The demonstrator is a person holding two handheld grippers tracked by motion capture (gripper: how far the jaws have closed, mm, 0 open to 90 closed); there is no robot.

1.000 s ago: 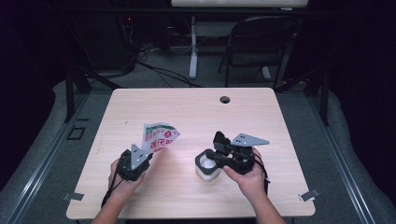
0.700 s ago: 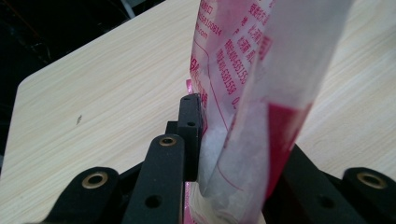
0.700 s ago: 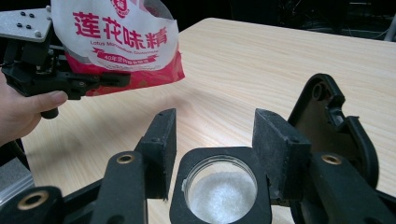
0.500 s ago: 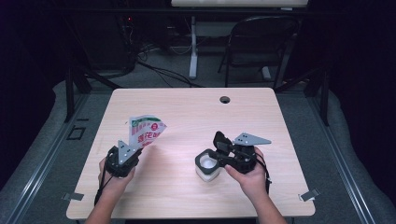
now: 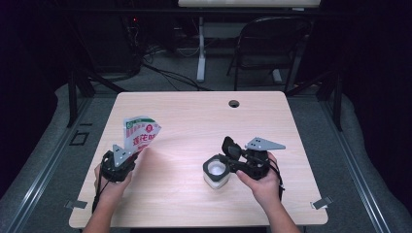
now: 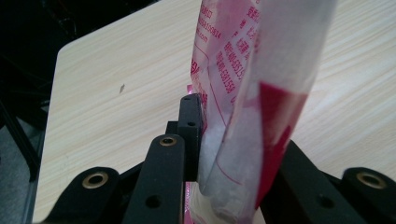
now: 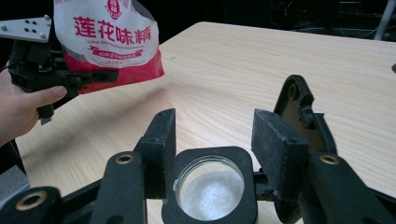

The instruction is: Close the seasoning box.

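Observation:
A white and red seasoning bag (image 5: 141, 132) with Chinese print stands tilted above the table's left side. My left gripper (image 5: 130, 153) is shut on the bag's lower end, and its jaws squeeze the bag (image 6: 261, 70) from both sides in the left gripper view. A small jar (image 5: 215, 170) with a black collar and white powder inside stands on the table right of centre. My right gripper (image 5: 224, 161) is shut on the jar (image 7: 210, 191), one pad on each side of the collar. The jar's black lid (image 7: 303, 107) hangs flipped open. The bag (image 7: 107, 37) is far off at the upper left.
The wooden table (image 5: 194, 116) has a round cable hole (image 5: 234, 103) near its far edge. A dark folding chair (image 5: 272, 43) and floor cables lie beyond the table. A person's hands hold both grippers at the near edge.
The left hand has carried the bag leftward, away from the jar. The right gripper and the jar have stayed where they were.

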